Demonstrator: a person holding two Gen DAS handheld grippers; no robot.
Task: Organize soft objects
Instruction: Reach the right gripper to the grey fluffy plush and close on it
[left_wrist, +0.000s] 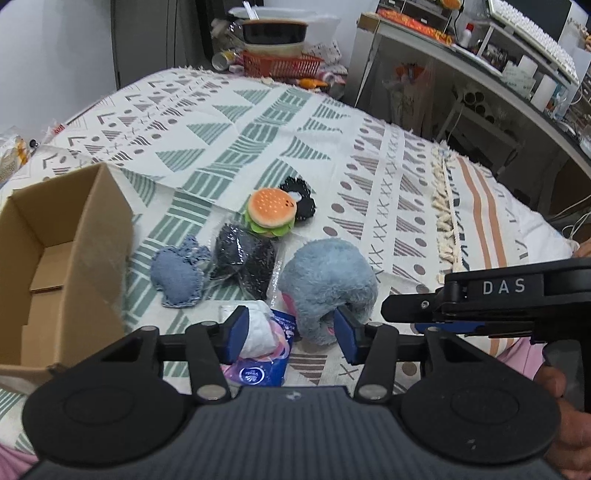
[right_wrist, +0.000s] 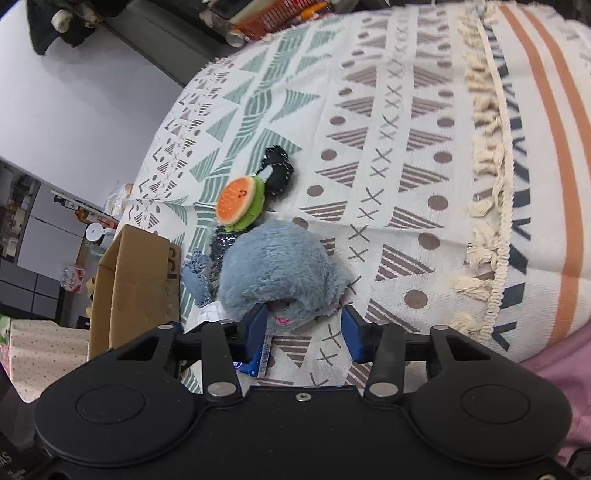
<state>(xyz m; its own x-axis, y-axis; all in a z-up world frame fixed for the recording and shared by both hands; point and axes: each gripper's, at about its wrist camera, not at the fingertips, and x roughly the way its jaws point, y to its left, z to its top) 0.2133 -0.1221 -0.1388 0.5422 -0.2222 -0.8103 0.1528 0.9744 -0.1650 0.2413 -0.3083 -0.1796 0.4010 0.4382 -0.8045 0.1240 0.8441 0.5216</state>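
Your right gripper (right_wrist: 303, 328), jaws spread and holding nothing, already straddles the near edge of the blue plush (right_wrist: 275, 273) at lower centre, nearer than your empty, spread left gripper (left_wrist: 291, 330); the box (right_wrist: 135, 284) lies left.

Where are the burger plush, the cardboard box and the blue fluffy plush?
burger plush (left_wrist: 270, 205), left wrist view, on its orange bun top.
cardboard box (left_wrist: 98, 243), left wrist view, on its outer side wall.
blue fluffy plush (right_wrist: 275, 264), right wrist view, on its furry back.
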